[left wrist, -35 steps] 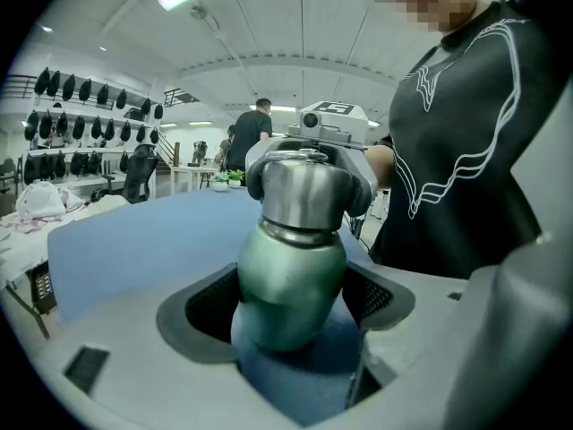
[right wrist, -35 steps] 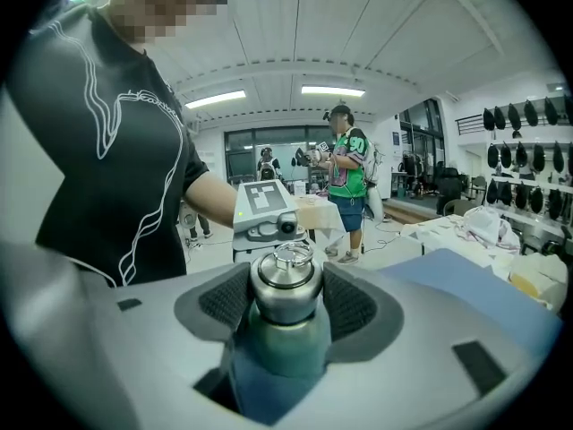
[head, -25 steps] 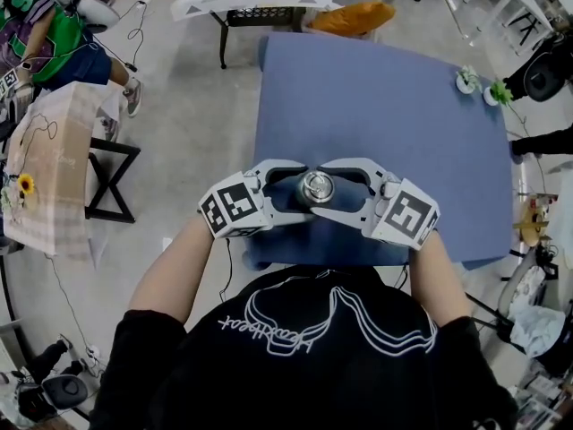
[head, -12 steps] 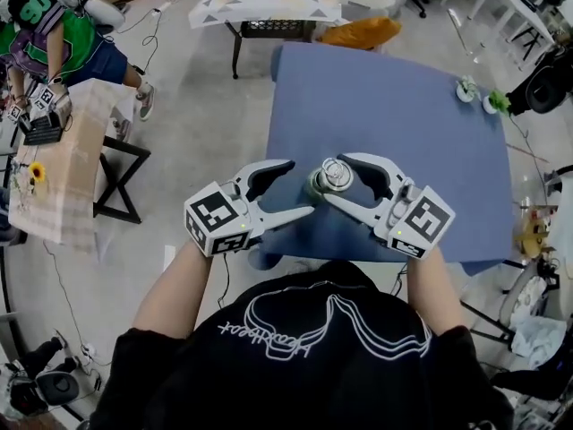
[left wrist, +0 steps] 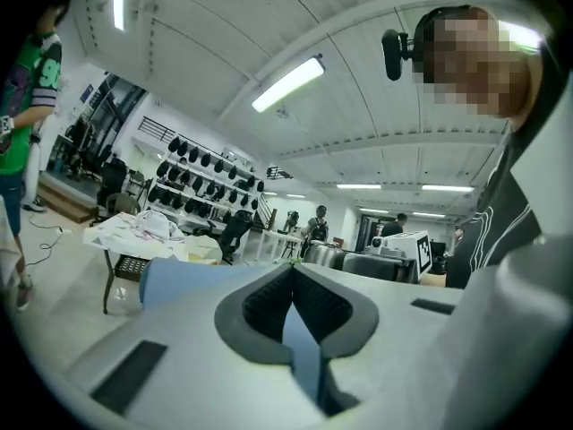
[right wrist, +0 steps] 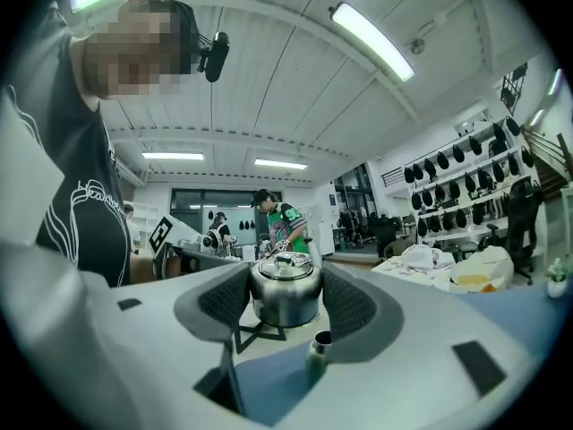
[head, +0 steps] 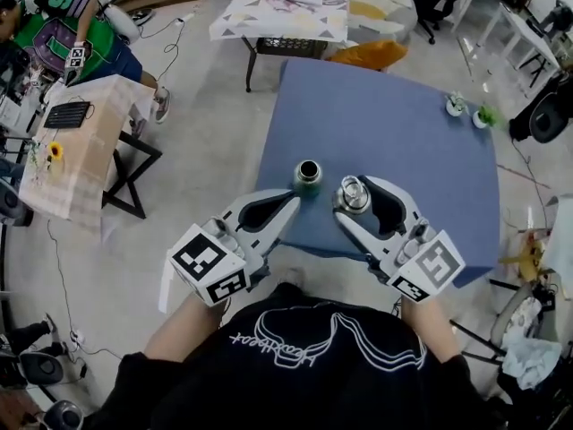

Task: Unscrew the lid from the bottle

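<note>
We hold the steel lid clamped between the pads of our right gripper, knob up, clear of the open bottle and just to its right. The bottle stands upright on the blue table. Our left gripper, whose jaws have just been closing and meet on nothing, points at the bottle from just beside it, so we judge that setting the lid down falls to the right hand.
</note>
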`<act>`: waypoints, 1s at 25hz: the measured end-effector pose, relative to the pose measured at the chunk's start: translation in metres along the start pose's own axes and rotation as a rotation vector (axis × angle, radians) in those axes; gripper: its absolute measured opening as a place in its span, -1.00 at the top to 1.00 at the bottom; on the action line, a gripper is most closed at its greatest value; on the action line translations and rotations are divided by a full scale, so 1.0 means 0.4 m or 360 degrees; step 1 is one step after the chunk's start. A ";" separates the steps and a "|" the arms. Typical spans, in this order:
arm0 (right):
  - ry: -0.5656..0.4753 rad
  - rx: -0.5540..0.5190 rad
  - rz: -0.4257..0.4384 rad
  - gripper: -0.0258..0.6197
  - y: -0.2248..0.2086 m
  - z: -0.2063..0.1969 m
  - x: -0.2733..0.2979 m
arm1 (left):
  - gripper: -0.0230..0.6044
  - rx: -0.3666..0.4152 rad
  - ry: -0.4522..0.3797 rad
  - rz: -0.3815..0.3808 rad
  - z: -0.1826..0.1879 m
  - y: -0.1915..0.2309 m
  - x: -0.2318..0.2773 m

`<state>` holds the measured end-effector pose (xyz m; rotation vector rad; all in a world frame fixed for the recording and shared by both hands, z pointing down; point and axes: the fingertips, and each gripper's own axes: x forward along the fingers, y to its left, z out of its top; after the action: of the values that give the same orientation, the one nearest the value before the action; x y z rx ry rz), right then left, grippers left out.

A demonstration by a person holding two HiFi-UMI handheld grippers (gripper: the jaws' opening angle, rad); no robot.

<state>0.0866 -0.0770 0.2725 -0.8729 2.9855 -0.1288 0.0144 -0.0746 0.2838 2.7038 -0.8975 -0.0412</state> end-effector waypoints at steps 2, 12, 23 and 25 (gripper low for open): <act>-0.0008 -0.0004 0.0000 0.12 0.031 0.015 -0.049 | 0.91 0.0021 0.0008 0.0048 -0.004 -0.060 -0.008; -0.0060 0.0025 -0.0054 0.12 0.106 0.027 -0.189 | 0.91 -0.0001 -0.0043 0.0148 -0.034 -0.229 -0.061; -0.0060 -0.0050 0.0031 0.12 0.160 0.065 -0.221 | 0.91 0.0091 -0.0095 0.0153 -0.001 -0.306 -0.073; -0.0063 -0.0062 0.0036 0.12 0.164 0.071 -0.220 | 0.91 0.0104 -0.0095 0.0154 0.004 -0.306 -0.071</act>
<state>0.1272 0.0234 0.2387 -0.8346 2.9697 -0.0520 0.0624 0.0352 0.2458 2.7278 -1.0634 -0.0738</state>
